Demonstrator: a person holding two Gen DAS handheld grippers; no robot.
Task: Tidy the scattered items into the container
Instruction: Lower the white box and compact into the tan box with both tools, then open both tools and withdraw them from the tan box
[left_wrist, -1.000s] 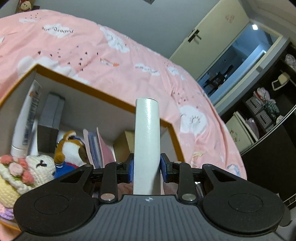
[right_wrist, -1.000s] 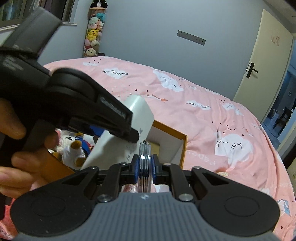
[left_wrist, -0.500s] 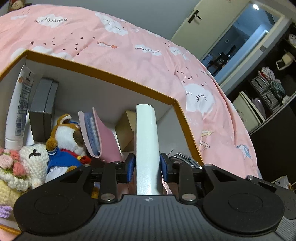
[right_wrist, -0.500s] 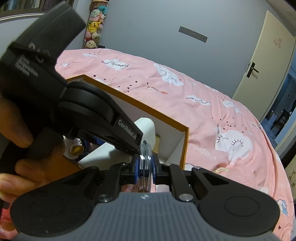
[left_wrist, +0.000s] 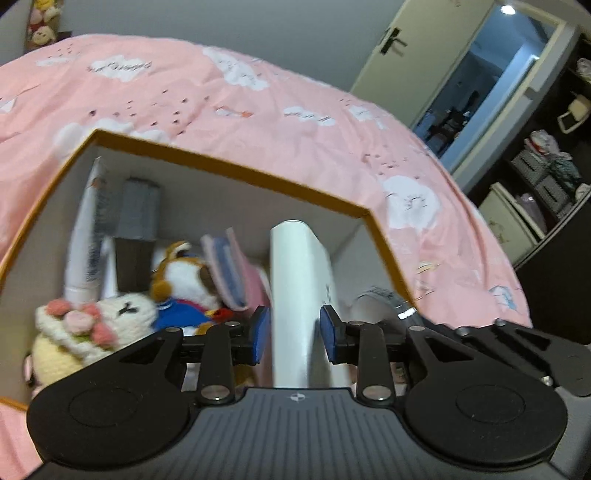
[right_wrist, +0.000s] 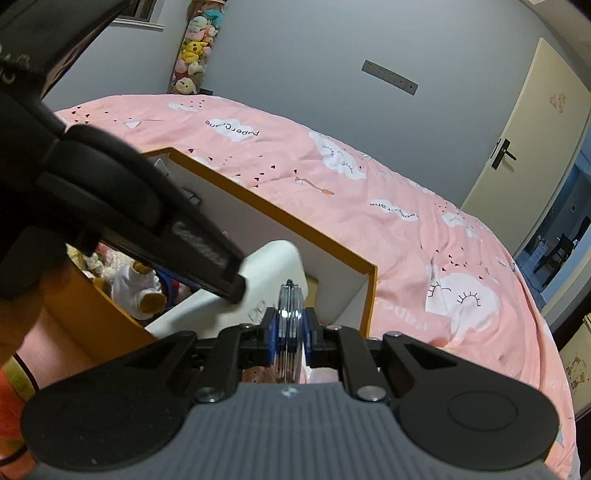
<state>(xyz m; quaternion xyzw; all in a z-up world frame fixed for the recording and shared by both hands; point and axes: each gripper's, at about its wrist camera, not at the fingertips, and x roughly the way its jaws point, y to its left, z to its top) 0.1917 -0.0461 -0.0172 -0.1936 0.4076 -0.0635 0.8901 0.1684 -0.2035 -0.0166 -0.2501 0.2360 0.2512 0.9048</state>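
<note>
Pink bedding (left_wrist: 280, 122) printed with white clouds fills the background of the left wrist view, with an open doorway (left_wrist: 476, 88) and dark shelving at the right. An orange-rimmed white box (left_wrist: 258, 177) sits on the bed, its open top facing the camera. Inside stand a white tube (left_wrist: 86, 236) and a grey box (left_wrist: 138, 214) against the far left wall, with a crocheted doll (left_wrist: 92, 325), a plush dog (left_wrist: 184, 284) and pink and blue booklets (left_wrist: 229, 269) in front. The left claw (left_wrist: 294, 334) straddles a white rectangular case (left_wrist: 295, 295), its long axis running away from the camera toward the far wall; the blue pads (left_wrist: 261, 332) sit just off its sides with thin gaps, so the claw is parted and not pinching. The case lies in the box's right part, with little room between it and the right wall. A rounded silvery thing (left_wrist: 380, 299) shows just right of it, blurred.

From the right wrist view, the bed (right_wrist: 369, 192) carries upside-down "PaperCrane" lettering on its clouds; a grey wall, a hanging column of plush toys (right_wrist: 192, 48) and a cream door (right_wrist: 524, 140) stand behind. The right claw (right_wrist: 290, 338) is clamped on a thin stack of shiny discs (right_wrist: 290, 310), held edge-on and upright above the box's (right_wrist: 332, 254) near right corner. The left gripper body crosses from the left, its lettering blurred, its tip on the white case (right_wrist: 266, 280), which slants down into the box.
</note>
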